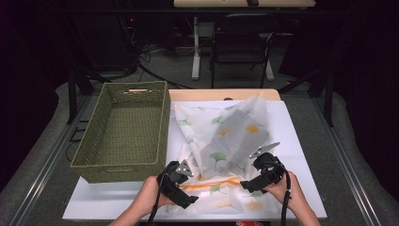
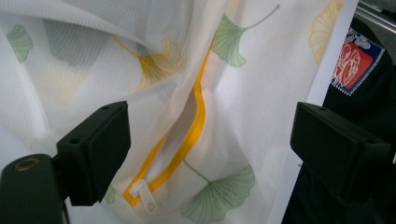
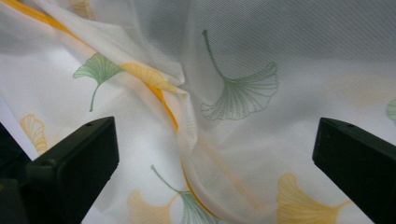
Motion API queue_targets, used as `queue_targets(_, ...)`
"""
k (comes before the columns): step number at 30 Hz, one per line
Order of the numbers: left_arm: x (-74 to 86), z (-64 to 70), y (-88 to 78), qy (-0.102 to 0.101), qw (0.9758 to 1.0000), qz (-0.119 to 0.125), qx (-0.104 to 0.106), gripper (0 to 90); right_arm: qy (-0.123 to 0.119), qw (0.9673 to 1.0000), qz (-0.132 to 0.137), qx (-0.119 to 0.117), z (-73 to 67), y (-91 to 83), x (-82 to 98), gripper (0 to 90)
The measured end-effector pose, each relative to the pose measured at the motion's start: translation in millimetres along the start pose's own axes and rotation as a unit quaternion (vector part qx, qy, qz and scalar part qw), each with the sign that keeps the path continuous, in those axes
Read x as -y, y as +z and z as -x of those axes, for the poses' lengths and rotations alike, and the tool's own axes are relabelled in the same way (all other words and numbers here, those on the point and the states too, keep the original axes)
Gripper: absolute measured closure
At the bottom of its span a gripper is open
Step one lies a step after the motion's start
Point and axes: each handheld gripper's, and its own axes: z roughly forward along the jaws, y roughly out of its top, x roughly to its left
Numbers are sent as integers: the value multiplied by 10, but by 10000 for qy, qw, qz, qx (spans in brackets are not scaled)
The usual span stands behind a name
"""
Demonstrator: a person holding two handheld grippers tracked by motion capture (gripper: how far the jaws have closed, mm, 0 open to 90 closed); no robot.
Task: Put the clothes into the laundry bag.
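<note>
A white mesh bag point(image 1: 226, 141) printed with green and yellow ginkgo leaves lies crumpled on a white board point(image 1: 301, 146), its far part lifted into a peak. My left gripper point(image 1: 183, 183) is at the bag's near left corner and my right gripper point(image 1: 256, 174) at its near right side. In the left gripper view the jaws stand wide apart, and between them runs the bag's yellow zipper point(image 2: 191, 135) with its white pull point(image 2: 145, 198); my left gripper point(image 2: 215, 144) is open. My right gripper point(image 3: 215, 163) is open too, over folded mesh and the zipper point(image 3: 168, 109), with no pad touching fabric.
An empty green woven basket point(image 1: 120, 172) stands to the left of the bag, close to my left gripper. A dark garment with a red and blue patch point(image 2: 355, 60) shows at the board's edge. A chair point(image 1: 242, 42) and table legs stand beyond the table.
</note>
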Motion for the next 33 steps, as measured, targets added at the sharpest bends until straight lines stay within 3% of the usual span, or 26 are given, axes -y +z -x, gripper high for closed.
queue_targets(5,99,17,-74,46,9998,-54,-182,100,61,9996,258,59,65,-38,12,0)
queue_targets(10,185,31,-139,36,9997,-18,-259,90,141,9993,270,222,137,-94,106,0)
queue_targets(19,394,51,-233,-156,9990,30,-410,73,610,9964,470,368,243,-203,320,0)
queue_targets(31,545,36,-203,-399,9973,-219,-585,86,885,9936,430,561,367,-228,433,23)
queue_targets(33,551,46,-177,-431,9970,-279,-578,124,947,9930,372,606,381,-218,448,50)
